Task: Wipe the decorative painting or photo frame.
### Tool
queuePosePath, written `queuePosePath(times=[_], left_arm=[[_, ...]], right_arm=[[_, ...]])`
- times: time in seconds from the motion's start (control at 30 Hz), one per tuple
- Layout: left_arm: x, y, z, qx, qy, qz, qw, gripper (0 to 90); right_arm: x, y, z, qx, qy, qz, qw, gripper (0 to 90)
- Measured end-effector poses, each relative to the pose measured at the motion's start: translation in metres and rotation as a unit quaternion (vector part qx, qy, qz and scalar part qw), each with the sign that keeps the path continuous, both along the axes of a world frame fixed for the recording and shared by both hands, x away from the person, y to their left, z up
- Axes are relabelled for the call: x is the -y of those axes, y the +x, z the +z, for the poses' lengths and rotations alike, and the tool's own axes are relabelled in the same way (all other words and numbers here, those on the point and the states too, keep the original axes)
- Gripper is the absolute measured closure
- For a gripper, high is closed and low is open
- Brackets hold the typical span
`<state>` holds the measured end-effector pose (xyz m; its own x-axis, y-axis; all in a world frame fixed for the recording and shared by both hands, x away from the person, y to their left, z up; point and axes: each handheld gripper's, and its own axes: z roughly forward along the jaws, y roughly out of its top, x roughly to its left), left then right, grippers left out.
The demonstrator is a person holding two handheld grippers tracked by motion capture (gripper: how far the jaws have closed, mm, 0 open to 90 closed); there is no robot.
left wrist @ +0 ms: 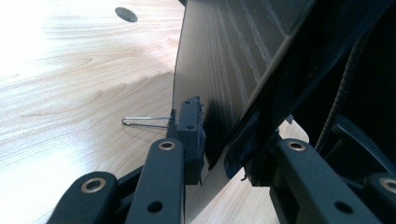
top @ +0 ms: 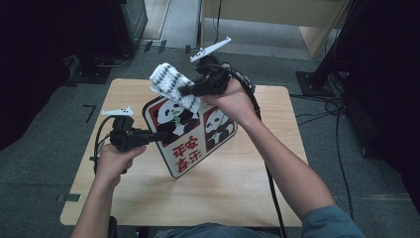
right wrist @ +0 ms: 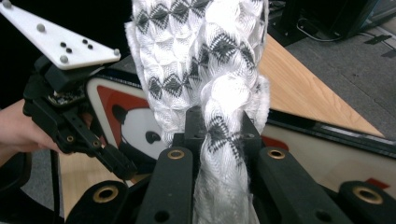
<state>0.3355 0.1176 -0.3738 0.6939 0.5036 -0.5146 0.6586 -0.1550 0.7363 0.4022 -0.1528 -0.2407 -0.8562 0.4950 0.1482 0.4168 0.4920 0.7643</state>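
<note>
At the bench [top: 233, 183], my right tongs [right wrist: 219, 135] are clamped on a bunched white cloth with a grey diamond pattern [top: 171, 84], its jaws having just been closing with the fabric pinched between them. I hold the cloth raised above the far left part of the bench, its lower end hanging against the top edge of the panda board [top: 190, 134]. That board, printed with two pandas and red characters, stands tilted near the middle of the bench. My left tongs [top: 163, 135] come in level from the left and grip the board's left edge, one jaw on each face; the left gripper view shows the thin panel wedged between the pads. A bent wire piece [left wrist: 147, 122] lies on the wood just beside that jaw. The person's hands [top: 115, 161] hold both tools.
</note>
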Motion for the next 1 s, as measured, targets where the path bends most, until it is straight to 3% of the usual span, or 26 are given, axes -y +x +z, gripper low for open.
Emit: queuePosePath(times=[0.33,1.0], left_arm=[[-0.001,0.0,-0.001,-0.001,-0.002,-0.001,1.0,72.7],[-0.001,0.0,-0.001,-0.003,-0.002,-0.003,1.0,72.6]], right_arm=[[0.007,-0.004,-0.021,-0.011,-0.003,0.002,0.9999,82.0],[0.011,-0.006,-0.045,-0.027,-0.013,0.001,0.9995,81.6]])
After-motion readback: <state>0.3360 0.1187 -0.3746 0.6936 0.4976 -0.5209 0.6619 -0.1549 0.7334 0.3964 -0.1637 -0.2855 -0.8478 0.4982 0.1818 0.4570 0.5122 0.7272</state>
